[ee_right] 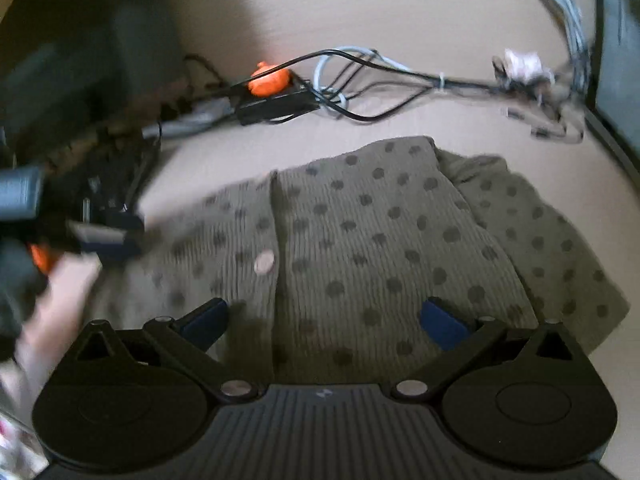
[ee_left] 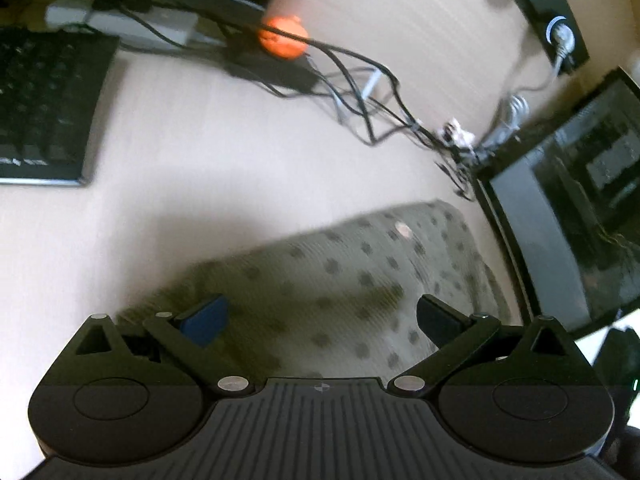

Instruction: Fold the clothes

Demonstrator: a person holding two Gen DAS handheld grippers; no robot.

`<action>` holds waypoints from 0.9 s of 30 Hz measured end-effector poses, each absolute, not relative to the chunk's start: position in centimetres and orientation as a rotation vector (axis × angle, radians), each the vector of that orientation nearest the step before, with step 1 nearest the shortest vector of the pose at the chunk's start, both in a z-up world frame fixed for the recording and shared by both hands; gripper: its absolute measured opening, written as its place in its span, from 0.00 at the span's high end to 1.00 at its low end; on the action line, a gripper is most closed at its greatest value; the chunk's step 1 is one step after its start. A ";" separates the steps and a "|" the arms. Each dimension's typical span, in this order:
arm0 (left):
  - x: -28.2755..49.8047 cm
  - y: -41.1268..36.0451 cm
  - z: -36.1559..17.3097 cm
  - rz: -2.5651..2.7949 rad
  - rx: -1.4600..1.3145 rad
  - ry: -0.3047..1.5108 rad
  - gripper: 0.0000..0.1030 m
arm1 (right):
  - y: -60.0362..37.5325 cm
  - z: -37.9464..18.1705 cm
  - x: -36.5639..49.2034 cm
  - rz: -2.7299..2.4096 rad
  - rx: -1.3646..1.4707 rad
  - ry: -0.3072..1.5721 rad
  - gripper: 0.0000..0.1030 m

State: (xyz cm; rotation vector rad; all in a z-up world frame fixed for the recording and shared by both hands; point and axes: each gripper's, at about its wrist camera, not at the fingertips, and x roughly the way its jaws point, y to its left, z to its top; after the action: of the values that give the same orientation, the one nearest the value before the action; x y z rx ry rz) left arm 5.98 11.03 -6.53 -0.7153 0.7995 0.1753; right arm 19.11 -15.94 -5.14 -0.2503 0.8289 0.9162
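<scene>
An olive knitted garment with dark dots [ee_right: 360, 240] lies folded on the pale desk, with a round button [ee_right: 264, 262] near its placket. It also shows in the left wrist view [ee_left: 340, 280]. My right gripper [ee_right: 324, 320] is open and empty, hovering just above the garment's near part. My left gripper [ee_left: 320, 320] is open and empty over the garment's left edge. The left gripper also shows in the right wrist view [ee_right: 108, 236] at the garment's left side, blurred.
A black keyboard [ee_left: 40, 108] lies at the far left. A tangle of cables [ee_left: 360, 92] and an orange ball [ee_left: 282, 36] sit at the back. A dark monitor [ee_left: 580, 220] stands at the right, close to the garment. A black adapter [ee_right: 276, 106] lies behind the garment.
</scene>
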 end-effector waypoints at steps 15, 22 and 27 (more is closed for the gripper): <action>2.6 12.0 -7.6 0.282 -0.952 0.742 0.00 | -12.6 -2.9 15.5 1.042 -0.318 0.782 0.00; 2.3 11.1 -4.1 0.280 -0.790 0.680 0.00 | -13.0 -3.7 15.3 1.151 -0.378 0.899 0.00; 5.0 8.3 -2.1 0.116 -0.683 0.667 0.00 | -16.1 0.8 20.7 0.958 -0.254 0.805 0.00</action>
State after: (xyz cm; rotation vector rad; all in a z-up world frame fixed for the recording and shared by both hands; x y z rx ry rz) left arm 5.03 8.35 -2.12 -0.6831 0.6673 0.1159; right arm 20.71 -16.06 0.81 -0.2543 0.8045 0.9581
